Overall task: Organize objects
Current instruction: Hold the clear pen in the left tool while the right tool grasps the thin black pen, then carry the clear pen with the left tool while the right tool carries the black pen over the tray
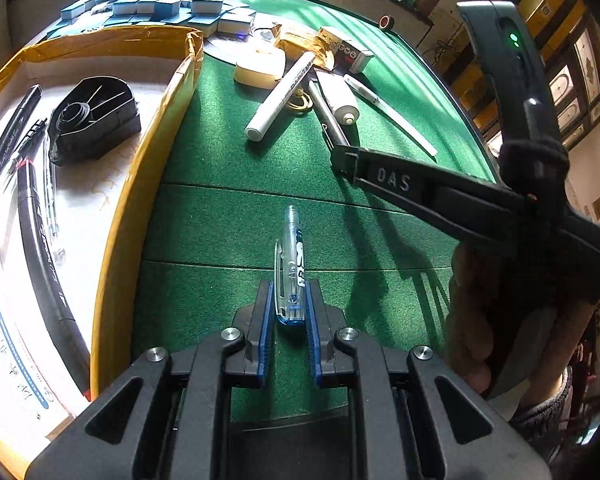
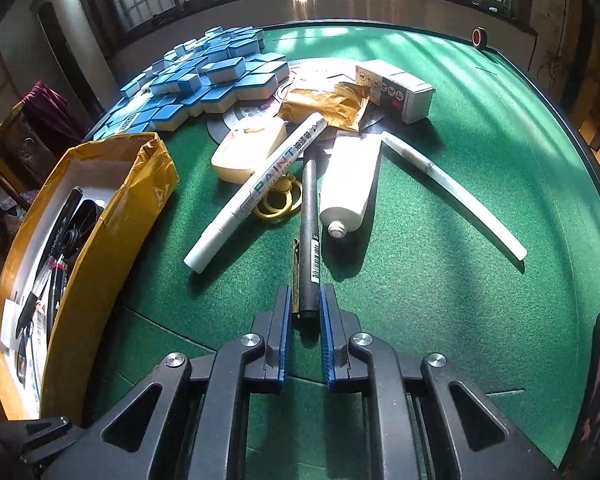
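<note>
At the far left, the box point(image 1: 112, 216), a shallow carton edged in yellow tape, serves as the collection point: it already holds several black pens point(image 1: 10, 136) laid lengthwise and a black plastic housing point(image 1: 96, 120), which suggests that long, slim items are being gathered there. The writing on those pens and on the sheet lining the box floor is too distorted to read. Just right of the box, the left gripper point(image 1: 291, 312) is clamped on the clear pen point(image 1: 290, 268), holding its blue-tipped lower end between the blue pads with the barrel projecting forward above the green felt point(image 1: 228, 224); the pen is gripped near one end, presumably so that it can be set down flat in the box alongside the others. Its label is partly visible but not legible. Further right, the loose pile lies on the felt: a cream case point(image 2: 248, 152), a white marker point(image 2: 256, 192) printed "PAINT" with Chinese characters and "S558" at its cap end, yellow rings point(image 2: 278, 200) beneath it, a white tube point(image 2: 350, 180) and a long white pen point(image 2: 456, 196). The right gripper point(image 2: 305, 312) is closed on the black marker point(image 2: 309, 240), pads pressing the near end of the barrel while the rest still rests among the pile; a barcode-style label is visible, its text unreadable. In the left wrist view, the right gripper's finger point(image 1: 392, 180) carries raised letters "DAS". Behind the pile stands a carton point(image 2: 396, 88) with pictogram labels, and blue-backed tiles point(image 2: 204, 76) are heaped at the rear left.
</note>
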A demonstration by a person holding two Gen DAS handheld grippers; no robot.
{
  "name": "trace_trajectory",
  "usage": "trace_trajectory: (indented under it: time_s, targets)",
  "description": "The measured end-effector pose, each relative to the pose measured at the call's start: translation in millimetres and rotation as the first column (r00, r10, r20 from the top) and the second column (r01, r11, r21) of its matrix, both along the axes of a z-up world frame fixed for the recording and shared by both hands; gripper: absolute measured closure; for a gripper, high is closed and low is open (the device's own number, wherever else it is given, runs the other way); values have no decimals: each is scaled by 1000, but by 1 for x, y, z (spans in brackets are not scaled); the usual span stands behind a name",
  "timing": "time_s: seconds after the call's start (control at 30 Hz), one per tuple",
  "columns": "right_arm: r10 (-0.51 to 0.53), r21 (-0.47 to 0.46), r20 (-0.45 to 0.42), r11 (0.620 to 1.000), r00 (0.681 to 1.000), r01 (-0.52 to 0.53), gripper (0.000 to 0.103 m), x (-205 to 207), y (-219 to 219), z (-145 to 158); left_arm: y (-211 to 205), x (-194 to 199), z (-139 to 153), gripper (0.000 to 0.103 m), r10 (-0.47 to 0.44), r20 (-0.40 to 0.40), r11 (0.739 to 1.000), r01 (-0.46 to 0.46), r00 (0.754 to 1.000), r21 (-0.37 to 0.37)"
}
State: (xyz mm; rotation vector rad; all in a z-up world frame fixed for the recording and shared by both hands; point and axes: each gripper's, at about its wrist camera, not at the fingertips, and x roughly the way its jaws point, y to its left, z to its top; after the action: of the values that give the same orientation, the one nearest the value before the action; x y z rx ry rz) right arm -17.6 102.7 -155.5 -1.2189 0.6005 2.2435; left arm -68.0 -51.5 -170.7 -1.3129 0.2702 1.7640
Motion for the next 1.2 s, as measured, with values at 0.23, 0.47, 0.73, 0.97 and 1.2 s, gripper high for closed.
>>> trace_trajectory:
  time_s: [0.23, 0.47, 0.73, 0.97, 1.2]
  targets:
    - [3, -79, -35, 997, 999, -6, 91, 60, -25, 0, 2, 2, 0, 90, -3, -25, 1000, 2, 1000, -12]
    - [-8, -92, -79, 996, 997, 1, 78, 73, -27, 2, 2, 5, 0, 90, -3, -48, 1000, 2, 999, -20]
    - [-15, -38, -94, 999, 995, 11, 74, 50, -23, 6, 2, 6, 1, 90, -3, -57, 1000, 1, 998, -27]
    - [1, -3, -73, 1000, 997, -2, 74, 32, -21, -2, 2, 8, 1, 90, -2, -67, 1000, 0, 998, -31]
    - [-5, 26, -47, 1000, 999, 6, 93, 35, -23, -2, 2, 7, 1, 90, -2, -68, 1000, 0, 998, -31]
